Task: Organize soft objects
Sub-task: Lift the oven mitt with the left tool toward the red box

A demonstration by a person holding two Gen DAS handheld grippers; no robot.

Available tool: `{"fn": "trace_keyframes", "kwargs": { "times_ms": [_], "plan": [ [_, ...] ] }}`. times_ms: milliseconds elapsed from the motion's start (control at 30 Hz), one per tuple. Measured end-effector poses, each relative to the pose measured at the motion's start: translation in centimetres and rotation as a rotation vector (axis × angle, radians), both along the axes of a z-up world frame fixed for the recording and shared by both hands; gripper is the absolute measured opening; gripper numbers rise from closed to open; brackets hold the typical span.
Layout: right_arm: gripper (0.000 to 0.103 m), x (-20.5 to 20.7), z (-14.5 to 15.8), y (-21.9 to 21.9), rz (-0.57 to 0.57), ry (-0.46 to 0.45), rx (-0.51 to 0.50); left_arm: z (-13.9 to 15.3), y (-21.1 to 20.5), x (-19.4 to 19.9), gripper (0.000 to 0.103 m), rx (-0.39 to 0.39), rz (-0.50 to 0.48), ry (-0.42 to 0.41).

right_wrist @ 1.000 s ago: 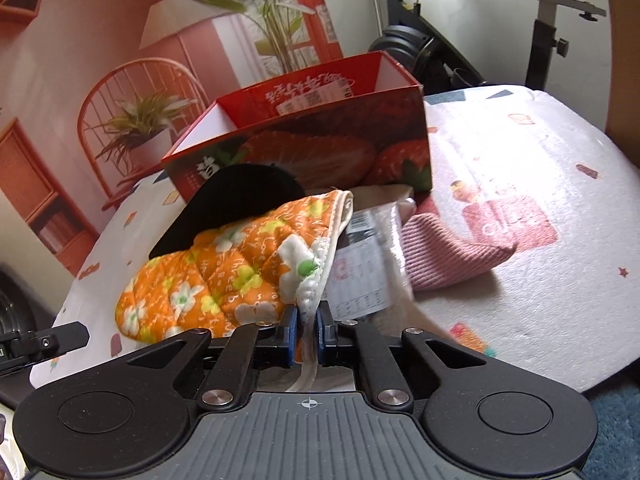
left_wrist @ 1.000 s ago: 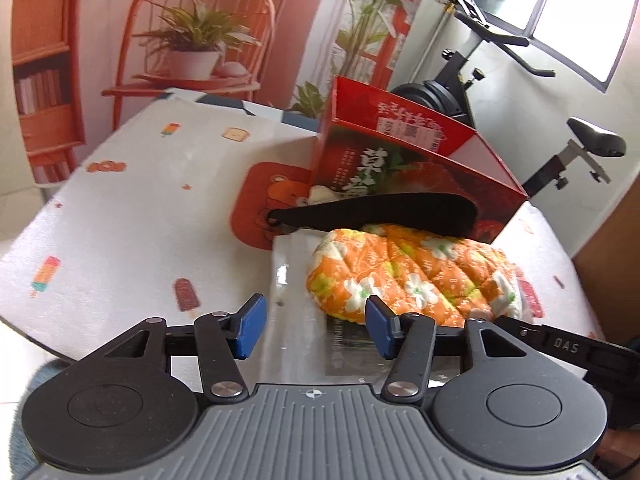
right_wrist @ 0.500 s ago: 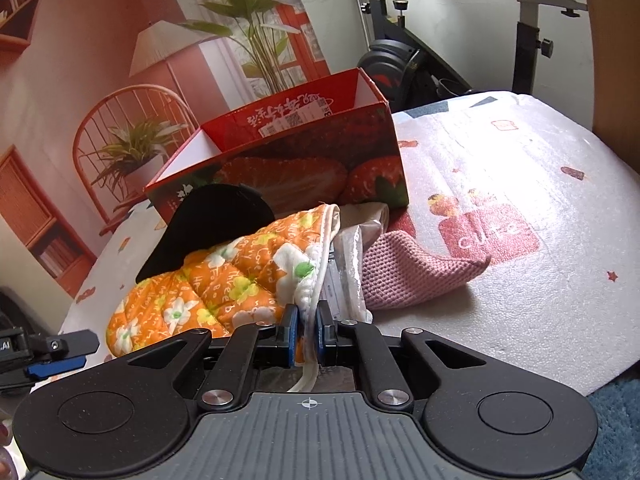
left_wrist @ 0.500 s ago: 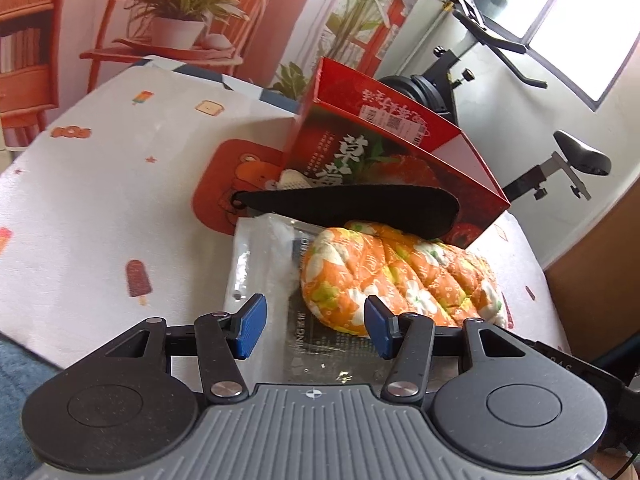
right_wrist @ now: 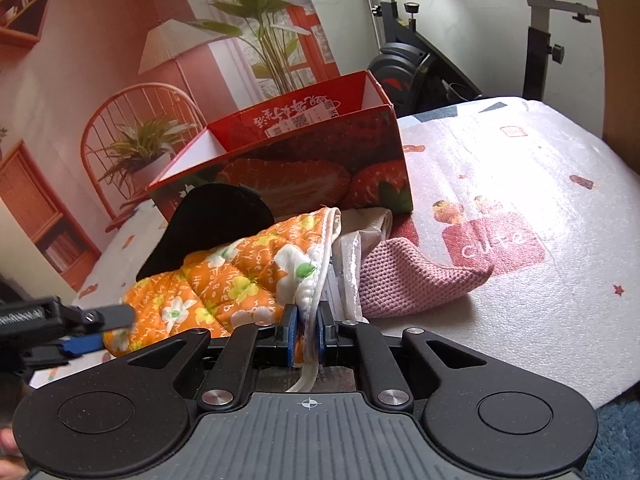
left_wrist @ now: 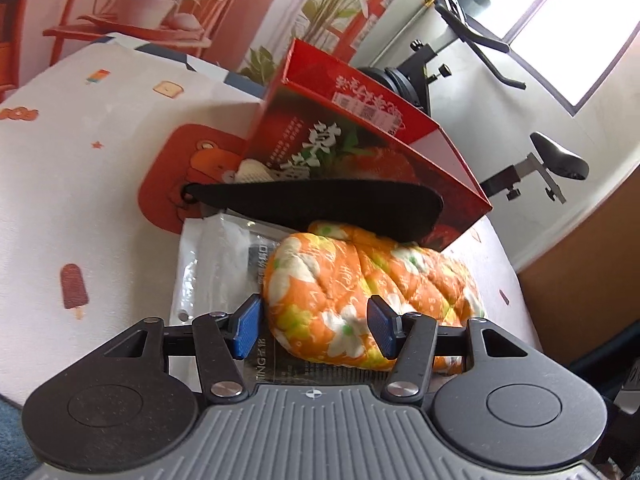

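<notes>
The left gripper (left_wrist: 313,327) is closing in on the orange flowered mitt (left_wrist: 360,296): a second ago its blue pads sat short of the fabric, and now they are straddling the mitt's rounded end, jaws spread wide and not yet pressing. The right gripper (right_wrist: 307,334) is keeping its pinch on the mitt's white-trimmed cuff (right_wrist: 316,280), jaws nearly closed on the cloth, as it was a second ago. With both ends about to be held, the mitt is probably being readied for a two-handed lift toward the red strawberry box (left_wrist: 360,152), which is standing open just behind the pile.

The mitt is lying on a clear plastic packet (left_wrist: 208,272) on the cartoon-printed table cover (left_wrist: 100,200), with a flat black pad (left_wrist: 320,204) leaning over its far side and a pink knitted cloth (right_wrist: 416,276) beside the cuff. The left gripper is pointing slightly downward and level with the tabletop; the right one is coming in low from the opposite end, and the left tool's tip (right_wrist: 100,320) is showing at that view's left edge.
</notes>
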State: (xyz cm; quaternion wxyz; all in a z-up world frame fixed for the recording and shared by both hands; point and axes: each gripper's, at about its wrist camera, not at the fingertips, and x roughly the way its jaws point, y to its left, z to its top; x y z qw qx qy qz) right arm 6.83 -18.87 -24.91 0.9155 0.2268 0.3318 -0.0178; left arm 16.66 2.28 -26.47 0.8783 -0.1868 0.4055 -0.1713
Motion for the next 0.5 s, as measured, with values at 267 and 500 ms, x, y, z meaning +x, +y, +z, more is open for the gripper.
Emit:
{"fn": "trace_keyframes", "kwargs": {
  "times_ms": [267,500],
  "plan": [
    [0.022,0.5,-0.4,-0.6,0.001,-0.029,0.062,-1.0,0.5,0.3,0.036,0.026,0.006,0.036],
    [0.016,1.1,-0.9,-0.1,0.008,-0.029,0.053,-0.7,-0.6,0.0,0.031,0.109,-0.020,0.002]
  ]
}}
